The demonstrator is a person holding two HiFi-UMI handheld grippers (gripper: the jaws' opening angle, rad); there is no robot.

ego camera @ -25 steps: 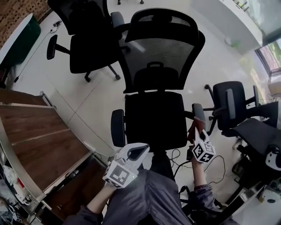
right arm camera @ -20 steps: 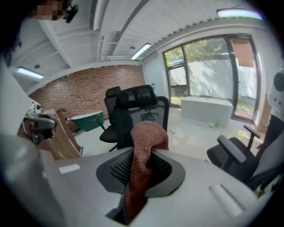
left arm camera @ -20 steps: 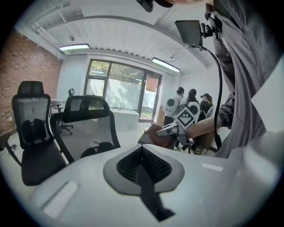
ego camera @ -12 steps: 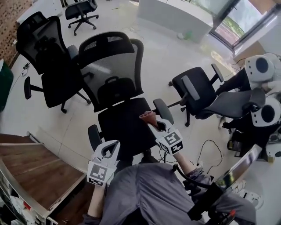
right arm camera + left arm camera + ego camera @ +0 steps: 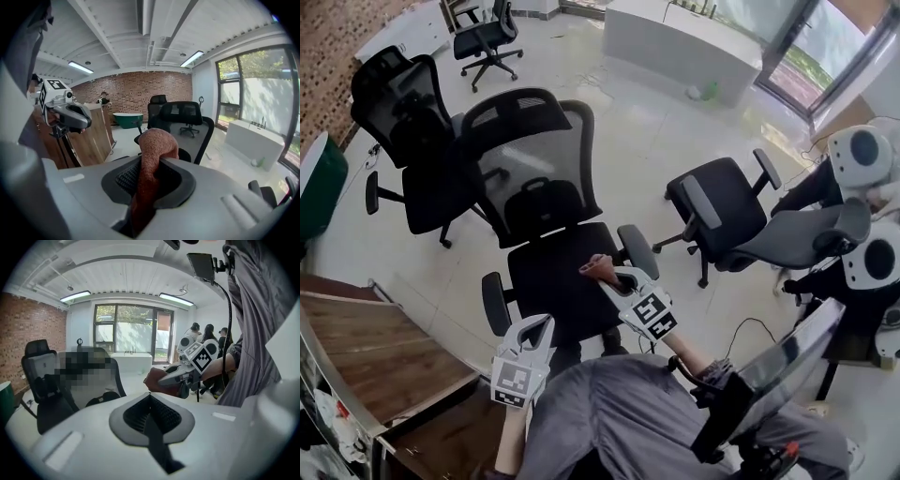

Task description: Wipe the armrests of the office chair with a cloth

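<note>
The black mesh-back office chair [image 5: 534,173] stands in front of me, with its left armrest [image 5: 494,302] and right armrest [image 5: 636,249] on either side of the seat. My right gripper [image 5: 607,275] is shut on a reddish-brown cloth [image 5: 594,266], held over the seat's front right corner, just left of the right armrest. In the right gripper view the cloth [image 5: 157,145] bulges up out of the jaws. My left gripper [image 5: 538,325] hovers near the seat's front edge, right of the left armrest, shut and holding nothing [image 5: 150,401].
A second black chair [image 5: 408,141] stands at the back left. Another one [image 5: 722,202] is to the right, with white round-headed machines [image 5: 862,159] beyond it. A wooden desk [image 5: 366,347] lies at the lower left, and a white counter [image 5: 675,37] at the far back.
The head view has swung, so the chair now sits further left. My right gripper with the cloth has come off the right armrest and moved inward over the seat's edge. The left gripper stays low.
</note>
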